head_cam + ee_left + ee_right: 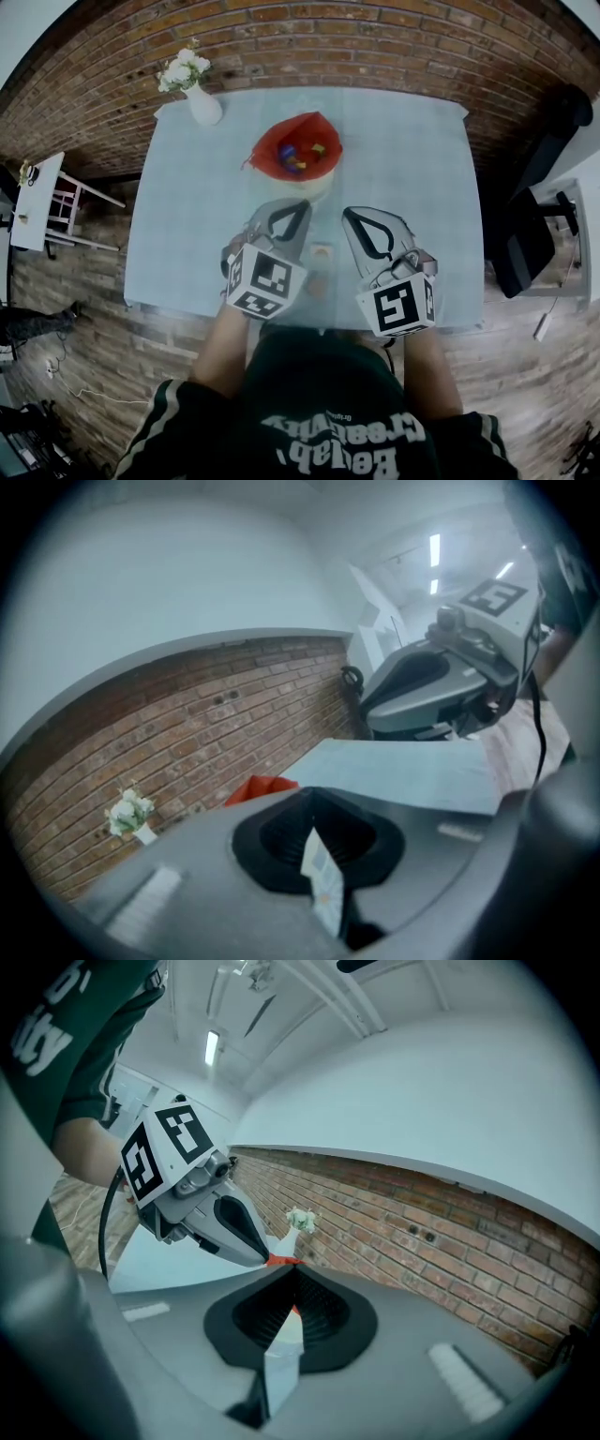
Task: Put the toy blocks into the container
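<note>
A red container [281, 141] stands at the middle of the table [187, 216] on its pale blue cloth, with several coloured toy blocks [292, 157] inside it. Two small blocks lie on the cloth near the front edge: a pale one [322, 251] and a brownish one [317, 284]. My left gripper [302, 206] hovers just left of them, shut and empty, its tip pointing at the container. The right gripper [349, 214] is beside it on the right, also shut with nothing held. From the left gripper view the container [258, 787] peeks over my closed jaws.
A white vase with flowers [195, 94] stands at the table's far left corner. A white side table [36, 202] is on the floor to the left, a black chair [530, 239] to the right. A brick wall runs behind the table.
</note>
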`<move>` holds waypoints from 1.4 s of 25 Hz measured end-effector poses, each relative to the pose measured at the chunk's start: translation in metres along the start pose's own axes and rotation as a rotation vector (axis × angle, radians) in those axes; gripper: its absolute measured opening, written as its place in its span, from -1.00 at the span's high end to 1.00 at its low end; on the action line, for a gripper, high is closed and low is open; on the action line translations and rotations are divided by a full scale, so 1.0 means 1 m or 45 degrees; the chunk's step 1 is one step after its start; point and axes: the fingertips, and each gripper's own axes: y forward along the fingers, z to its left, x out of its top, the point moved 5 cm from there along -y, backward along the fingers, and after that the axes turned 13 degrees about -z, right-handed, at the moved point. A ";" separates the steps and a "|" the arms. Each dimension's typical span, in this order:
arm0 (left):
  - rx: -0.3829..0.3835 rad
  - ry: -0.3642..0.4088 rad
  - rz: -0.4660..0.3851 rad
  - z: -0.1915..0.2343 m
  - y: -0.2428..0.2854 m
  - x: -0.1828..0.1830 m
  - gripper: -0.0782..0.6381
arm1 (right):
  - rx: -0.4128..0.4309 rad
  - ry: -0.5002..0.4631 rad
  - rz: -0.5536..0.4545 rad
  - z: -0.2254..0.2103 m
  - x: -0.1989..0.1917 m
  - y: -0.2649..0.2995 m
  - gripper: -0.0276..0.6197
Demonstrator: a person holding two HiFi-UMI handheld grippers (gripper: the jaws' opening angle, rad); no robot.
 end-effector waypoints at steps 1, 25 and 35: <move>0.006 -0.003 0.001 -0.004 -0.003 0.001 0.77 | 0.007 0.000 -0.002 0.002 -0.001 -0.003 0.90; 0.020 0.065 0.123 -0.045 -0.033 -0.015 0.77 | 0.135 -0.012 -0.035 0.038 -0.004 -0.022 0.90; -0.237 0.007 0.295 -0.072 -0.014 -0.066 0.60 | 0.122 0.026 -0.008 0.041 -0.014 -0.022 0.90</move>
